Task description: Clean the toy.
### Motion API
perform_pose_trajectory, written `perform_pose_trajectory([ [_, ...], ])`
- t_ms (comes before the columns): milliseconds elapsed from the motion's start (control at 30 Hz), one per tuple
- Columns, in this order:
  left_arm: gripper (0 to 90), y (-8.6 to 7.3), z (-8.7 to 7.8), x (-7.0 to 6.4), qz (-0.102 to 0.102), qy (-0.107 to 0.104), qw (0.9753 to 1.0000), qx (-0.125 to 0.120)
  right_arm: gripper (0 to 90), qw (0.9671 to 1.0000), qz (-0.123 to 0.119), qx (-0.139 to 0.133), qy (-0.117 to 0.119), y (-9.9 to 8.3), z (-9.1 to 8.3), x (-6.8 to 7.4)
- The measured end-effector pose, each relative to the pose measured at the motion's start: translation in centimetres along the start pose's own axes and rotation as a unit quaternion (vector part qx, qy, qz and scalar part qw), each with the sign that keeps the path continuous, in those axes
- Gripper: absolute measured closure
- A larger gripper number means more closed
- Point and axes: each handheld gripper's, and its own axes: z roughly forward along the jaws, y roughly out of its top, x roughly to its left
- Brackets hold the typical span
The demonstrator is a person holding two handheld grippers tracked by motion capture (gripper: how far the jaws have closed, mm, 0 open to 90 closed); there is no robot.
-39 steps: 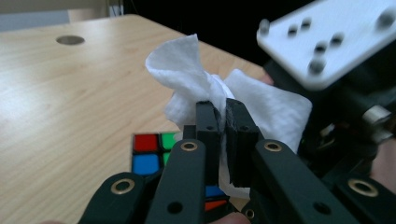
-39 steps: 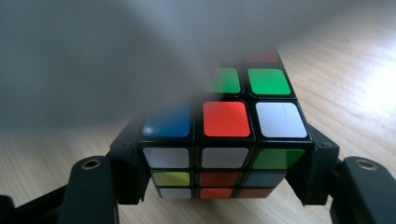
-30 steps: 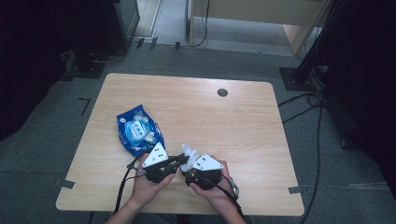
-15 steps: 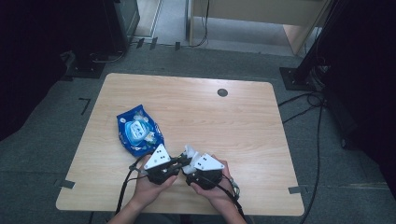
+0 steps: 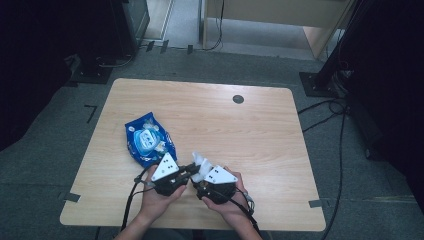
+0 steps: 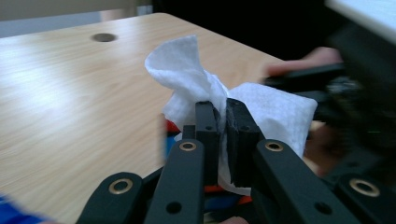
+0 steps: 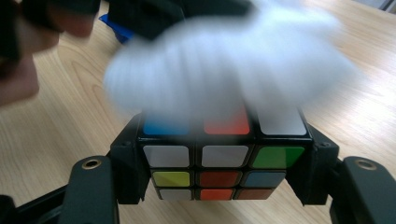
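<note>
Little has moved: both hands stay together at the table's point(image 5: 260, 130) near edge. Blue packet point(image 5: 149, 140) lies left. Right gripper point(image 7: 219, 154) clamps the puzzle cube point(image 7: 219, 163); left gripper point(image 6: 223, 128) pinches the white wipe point(image 6: 196, 79) on top.

Wipe point(image 7: 224, 74) lies on cube point(image 7: 223, 161); packet point(image 5: 149, 140) sits left.

High view looks down over the table point(image 5: 250, 130); both gripper views sit close, sharing the white wipe point(image 6: 187, 70).
</note>
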Motion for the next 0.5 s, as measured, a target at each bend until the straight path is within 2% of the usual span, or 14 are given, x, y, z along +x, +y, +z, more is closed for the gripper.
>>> perform_pose_trajectory([
  [33, 85.0, 0.0, 0.0, 0.0, 0.000, 0.000, 1.0000, 0.000, 34.6, 1.0000, 0.000, 0.000, 0.000, 0.0, 0.0, 0.0],
  [67, 85.0, 0.0, 0.2, -0.5, 0.009, 0.001, 1.0000, 0.002, 34.6, 1.0000, -0.001, 0.003, -0.001, 0.0, 0.1, 0.1],
  [133, 84.9, -0.1, 0.4, -0.6, 0.017, 0.013, 0.9997, 0.005, 34.6, 1.0000, -0.003, 0.005, -0.001, -0.1, 0.3, 0.1],
  [200, 84.9, -0.1, 0.1, 0.2, 0.004, 0.023, 0.9997, 0.003, 34.6, 1.0000, -0.002, 0.006, -0.003, -0.1, 0.1, 0.1],
  [267, 84.9, 0.0, -0.4, 1.3, -0.008, 0.047, 0.9989, 0.001, 34.6, 1.0000, -0.006, 0.004, -0.004, -0.1, 0.0, 0.0],
  [300, 85.0, -0.1, -0.7, 2.1, -0.023, 0.055, 0.9982, 0.000, 34.6, 1.0000, -0.003, 0.002, -0.001, -0.1, -0.1, 0.0],
  [333, 85.0, -0.1, -0.7, 2.1, -0.023, 0.055, 0.9982, 0.000, 34.6, 1.0000, -0.003, 0.002, -0.001, -0.1, -0.1, 0.0],
  [367, 85.0, -0.1, -0.9, 2.5, -0.036, 0.055, 0.9978, -0.001, 34.6, 1.0000, -0.003, 0.002, 0.000, -0.1, -0.1, -0.1],
  [433, 85.2, -0.1, -0.9, 2.4, -0.047, 0.041, 0.9980, -0.005, 34.6, 1.0000, -0.001, 0.001, 0.004, -0.1, 0.1, 0.0],
  [467, 85.2, -0.1, -0.7, 2.0, -0.048, 0.024, 0.9985, -0.008, 34.6, 1.0000, -0.001, 0.001, 0.004, -0.1, 0.1, 0.0],
  [500, 85.0, 0.0, -0.1, 0.7, -0.027, -0.003, 0.9996, -0.004, 34.6, 1.0000, -0.002, 0.002, 0.009, 0.0, 0.2, 0.2],
])
